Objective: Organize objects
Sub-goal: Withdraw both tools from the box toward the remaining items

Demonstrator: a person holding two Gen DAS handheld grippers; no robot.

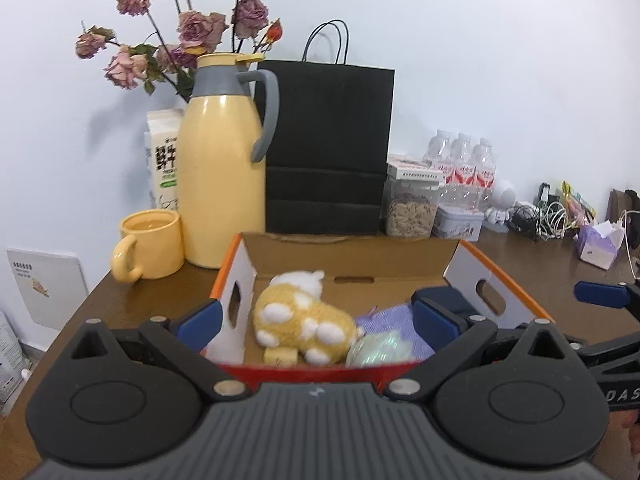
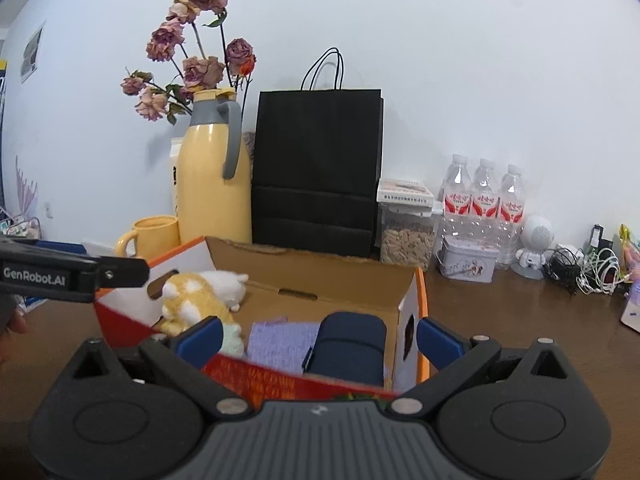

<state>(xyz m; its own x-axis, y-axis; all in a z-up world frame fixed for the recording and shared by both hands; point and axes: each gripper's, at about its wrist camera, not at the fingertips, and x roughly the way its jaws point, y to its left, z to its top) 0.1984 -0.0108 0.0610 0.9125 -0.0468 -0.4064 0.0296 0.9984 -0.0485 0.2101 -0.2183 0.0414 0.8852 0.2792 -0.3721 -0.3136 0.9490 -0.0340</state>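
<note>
An open cardboard box (image 1: 352, 260) with orange edges stands on the brown table. Inside lie a yellow-and-white plush toy (image 1: 304, 320), a purple cloth (image 1: 394, 316), a shiny pale round item (image 1: 380, 350) and a dark blue pouch (image 2: 348, 344). My left gripper (image 1: 318, 322) is open, straddling the box's left wall, with the plush between its fingers untouched. My right gripper (image 2: 320, 340) is open too, straddling the right wall (image 2: 408, 320), its left finger above the cloth. The same plush (image 2: 196, 300) lies at the box's left.
Behind the box stand a yellow thermos jug (image 1: 220, 168), a yellow mug (image 1: 150, 244), a black paper bag (image 1: 326, 148), dried roses (image 1: 192, 28), a seed jar (image 1: 410, 212), a tin (image 2: 468, 264) and water bottles (image 2: 484, 196). Cables (image 2: 592, 268) clutter the right.
</note>
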